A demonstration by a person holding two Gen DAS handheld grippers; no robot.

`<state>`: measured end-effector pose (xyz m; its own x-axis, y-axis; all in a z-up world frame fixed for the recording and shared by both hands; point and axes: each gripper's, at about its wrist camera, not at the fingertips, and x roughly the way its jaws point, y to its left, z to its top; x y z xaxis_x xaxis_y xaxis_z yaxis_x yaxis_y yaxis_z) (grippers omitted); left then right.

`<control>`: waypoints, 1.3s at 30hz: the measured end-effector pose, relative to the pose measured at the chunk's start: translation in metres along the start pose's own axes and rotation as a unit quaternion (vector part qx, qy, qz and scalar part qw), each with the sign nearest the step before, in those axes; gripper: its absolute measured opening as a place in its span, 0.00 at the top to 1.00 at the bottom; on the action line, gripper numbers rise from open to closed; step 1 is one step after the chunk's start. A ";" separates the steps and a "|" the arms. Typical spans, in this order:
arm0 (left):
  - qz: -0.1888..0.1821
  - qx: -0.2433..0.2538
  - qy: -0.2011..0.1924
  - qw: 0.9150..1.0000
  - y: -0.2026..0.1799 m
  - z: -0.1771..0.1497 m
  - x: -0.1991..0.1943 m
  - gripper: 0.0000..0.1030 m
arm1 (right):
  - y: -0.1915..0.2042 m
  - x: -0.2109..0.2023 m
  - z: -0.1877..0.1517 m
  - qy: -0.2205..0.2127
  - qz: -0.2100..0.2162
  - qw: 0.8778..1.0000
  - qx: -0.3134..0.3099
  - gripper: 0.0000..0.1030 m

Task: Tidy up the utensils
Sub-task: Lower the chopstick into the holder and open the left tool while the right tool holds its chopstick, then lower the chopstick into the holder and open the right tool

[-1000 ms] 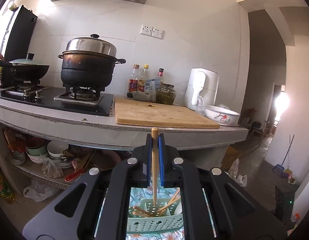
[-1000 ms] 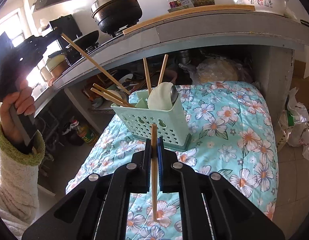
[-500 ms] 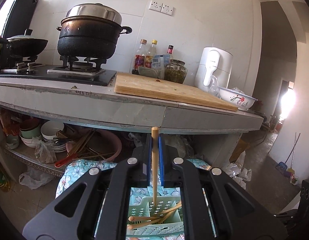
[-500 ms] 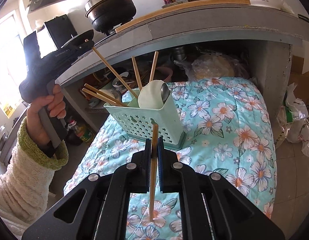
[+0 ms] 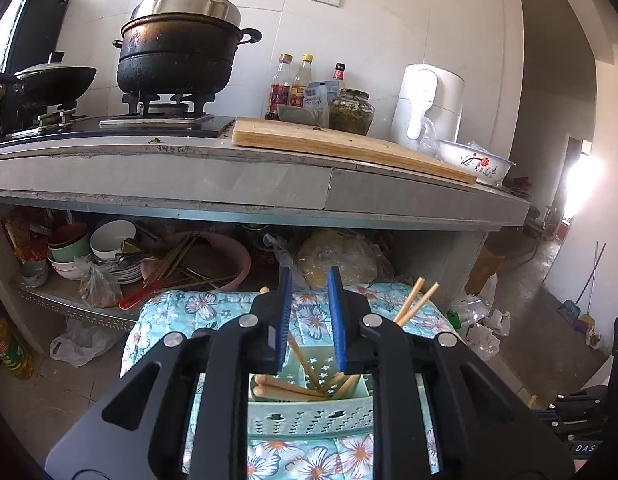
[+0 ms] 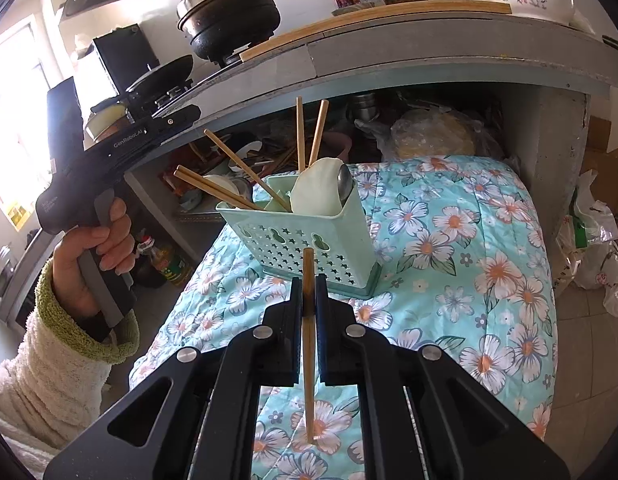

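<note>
We see left claw (image 5: 307, 320) jaws just opened, nothing between them now; half second ago they pinched chopstick. That stick now in green basket (image 5: 309, 416) below, leaning among other chopsticks (image 6: 229, 188). Right claw (image 6: 308, 300) squeezed on one chopstick (image 6: 308, 344), long way up-down, top tip toward basket. Basket sits on flower cloth (image 6: 469, 248), under counter (image 5: 229, 176).

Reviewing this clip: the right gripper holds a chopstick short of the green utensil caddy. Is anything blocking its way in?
Nothing solid stands between the right gripper, shut on its chopstick, and the utensil caddy. The nearer right compartment already holds a pale scoop and a metal spoon; five chopsticks lean elsewhere inside.
</note>
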<state>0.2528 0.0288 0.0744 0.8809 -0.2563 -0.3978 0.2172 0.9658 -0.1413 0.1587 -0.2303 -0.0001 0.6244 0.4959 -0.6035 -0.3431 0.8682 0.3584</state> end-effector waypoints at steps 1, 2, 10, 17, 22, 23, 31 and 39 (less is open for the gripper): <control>0.002 0.004 0.002 1.000 -0.002 -0.002 -0.003 0.82 | 0.000 0.000 0.000 0.000 0.000 1.000 0.000 0.94; 0.005 0.008 0.005 1.000 -0.004 -0.004 -0.006 0.81 | 0.000 0.000 0.000 0.000 -0.001 1.000 -0.001 0.94; 0.026 0.046 0.022 0.998 -0.021 -0.019 -0.031 0.69 | 0.012 -0.003 0.000 -0.004 -0.003 1.000 -0.010 0.94; 0.041 0.069 0.030 0.996 -0.025 -0.030 -0.048 0.60 | 0.022 -0.009 0.009 -0.018 -0.005 1.000 -0.021 0.94; 0.049 0.073 0.037 0.995 -0.020 -0.037 -0.056 0.57 | 0.033 -0.018 0.025 -0.038 -0.007 0.999 -0.038 0.94; 0.050 0.073 0.038 0.995 -0.019 -0.038 -0.058 0.57 | 0.036 -0.020 0.029 -0.043 -0.007 0.998 -0.042 0.94; 0.062 0.074 0.047 0.994 -0.006 -0.046 -0.063 0.52 | 0.062 -0.036 0.068 -0.087 -0.011 0.994 -0.072 0.94; 0.075 0.070 0.055 0.993 0.008 -0.051 -0.062 0.50 | 0.083 -0.042 0.102 -0.117 -0.007 0.989 -0.093 0.94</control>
<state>0.1780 0.0504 0.0520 0.8586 -0.1049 -0.5018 0.1503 0.9873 0.0507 0.1755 -0.1809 0.1277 0.7678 0.4847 -0.4190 -0.4425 0.8741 0.2003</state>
